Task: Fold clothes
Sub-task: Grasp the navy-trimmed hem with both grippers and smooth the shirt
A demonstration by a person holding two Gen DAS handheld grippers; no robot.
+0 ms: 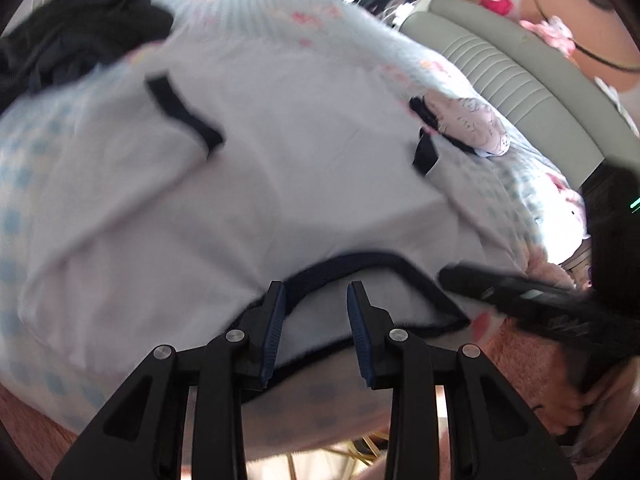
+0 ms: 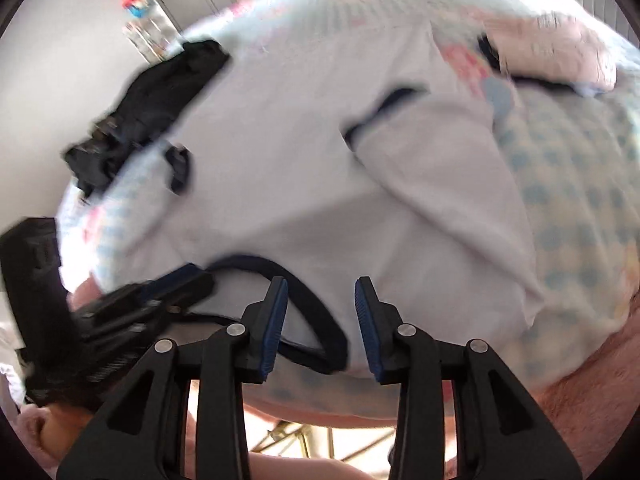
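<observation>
A white T-shirt (image 1: 260, 184) with navy trim lies spread on a blue-checked quilt (image 1: 32, 168), its navy collar (image 1: 360, 260) nearest me. My left gripper (image 1: 317, 292) is open and hovers just over the collar's left part, holding nothing. My right gripper (image 2: 322, 288) is also open, above the collar (image 2: 316, 320) on its right part. Each gripper shows in the other's view: the right gripper (image 1: 520, 300) comes in from the right, the left gripper (image 2: 168, 284) from the left. The navy-cuffed sleeves (image 1: 184, 112) (image 1: 426, 156) lie folded inward onto the shirt.
A heap of black clothes (image 1: 80, 32) (image 2: 160, 92) lies at the quilt's far left. A folded pink garment (image 1: 468, 124) (image 2: 552, 52) rests at the far right. Beyond it stands a grey ribbed headboard (image 1: 500, 76). A pink fleecy blanket (image 1: 520, 352) covers the near edge.
</observation>
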